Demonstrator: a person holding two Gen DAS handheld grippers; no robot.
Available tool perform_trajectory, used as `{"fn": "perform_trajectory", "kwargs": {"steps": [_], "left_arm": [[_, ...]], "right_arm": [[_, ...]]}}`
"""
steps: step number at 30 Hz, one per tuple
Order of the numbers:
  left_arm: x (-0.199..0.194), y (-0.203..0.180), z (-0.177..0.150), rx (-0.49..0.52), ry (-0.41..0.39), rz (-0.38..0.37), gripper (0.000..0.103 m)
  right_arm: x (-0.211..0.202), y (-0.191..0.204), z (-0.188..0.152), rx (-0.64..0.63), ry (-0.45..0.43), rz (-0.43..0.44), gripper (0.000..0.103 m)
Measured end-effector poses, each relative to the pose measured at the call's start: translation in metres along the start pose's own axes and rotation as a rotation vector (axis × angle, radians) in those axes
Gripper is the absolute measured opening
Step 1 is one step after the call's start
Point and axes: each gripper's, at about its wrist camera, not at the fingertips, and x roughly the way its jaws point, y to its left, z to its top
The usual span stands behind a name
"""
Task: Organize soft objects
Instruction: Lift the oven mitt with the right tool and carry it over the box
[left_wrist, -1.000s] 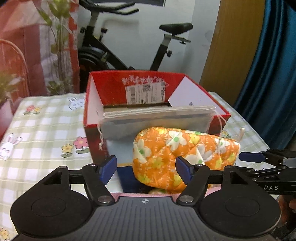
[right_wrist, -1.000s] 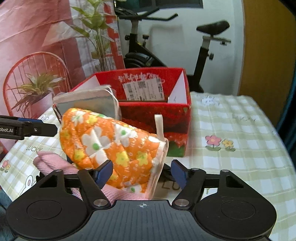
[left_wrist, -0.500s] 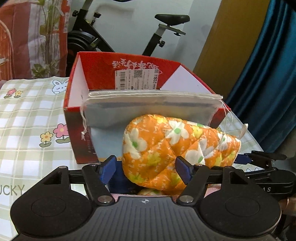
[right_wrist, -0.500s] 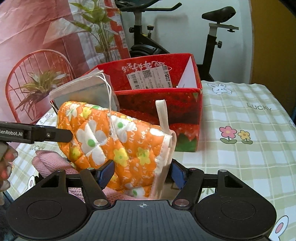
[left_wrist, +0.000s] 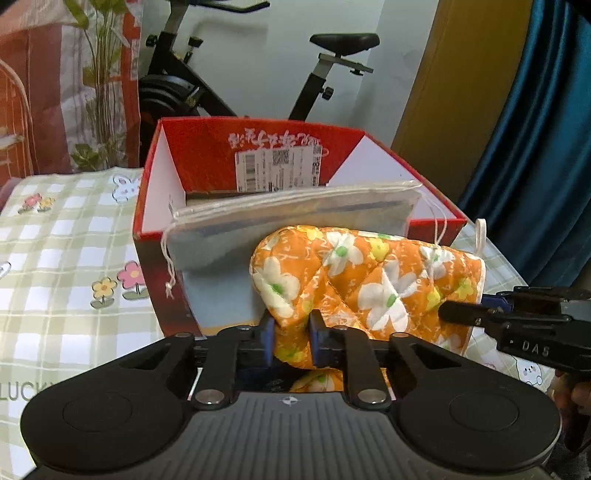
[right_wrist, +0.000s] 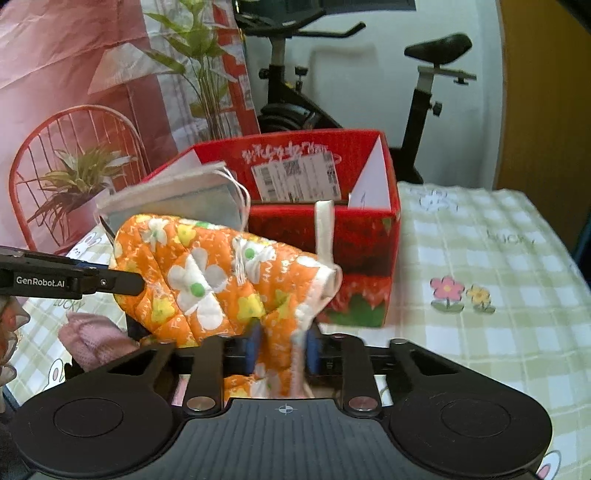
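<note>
An orange quilted oven mitt (left_wrist: 369, 280) with white flowers hangs in front of a red cardboard box (left_wrist: 207, 147). My left gripper (left_wrist: 291, 332) is closing, and its blue pads pinch the mitt's rounded end. In the right wrist view the mitt (right_wrist: 207, 280) sags between both grippers. My right gripper (right_wrist: 282, 347) is closing too, its pads pressed on the cuff end below the white loop. A grey drawstring pouch (left_wrist: 295, 218) leans out of the box (right_wrist: 362, 236) behind the mitt. A pink knitted item (right_wrist: 96, 339) lies under the mitt.
The table wears a green checked cloth (right_wrist: 480, 332) with flower and rabbit prints. An exercise bike (left_wrist: 207, 96) stands behind the box. A red wire chair with a potted plant (right_wrist: 74, 177) is at the left, a blue curtain (left_wrist: 535, 147) at the right.
Both grippers' jaws have come together on the mitt, left on the rounded end, right on the cuff. The mitt now bunches between the pads.
</note>
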Motion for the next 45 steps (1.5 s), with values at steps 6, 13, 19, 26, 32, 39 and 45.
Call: {"fn": "perform_trajectory", "kwargs": {"steps": [6, 13, 19, 26, 32, 39, 45], "left_arm": [[-0.020, -0.009, 0.006, 0.032, -0.065, 0.015, 0.016], [-0.040, -0.018, 0.014, 0.047, -0.129, 0.025, 0.016], [-0.056, -0.024, 0.023, 0.059, -0.189, 0.037, 0.016], [-0.073, -0.026, 0.039, 0.072, -0.263, 0.058, 0.016], [-0.080, -0.023, 0.065, 0.058, -0.334, 0.077, 0.016], [-0.073, -0.017, 0.098, 0.053, -0.390, 0.107, 0.016], [-0.045, -0.001, 0.116, 0.038, -0.348, 0.122, 0.016]], "right_arm": [[-0.016, 0.005, 0.011, -0.019, -0.059, 0.003, 0.011], [-0.036, 0.008, 0.024, -0.031, -0.114, 0.008, 0.010], [-0.052, 0.012, 0.039, -0.049, -0.161, 0.010, 0.010], [-0.065, 0.019, 0.073, -0.080, -0.220, 0.013, 0.010], [-0.067, 0.025, 0.108, -0.121, -0.267, 0.010, 0.010], [-0.052, 0.026, 0.152, -0.159, -0.306, -0.002, 0.010], [-0.014, 0.020, 0.175, -0.139, -0.267, -0.007, 0.010]]}}
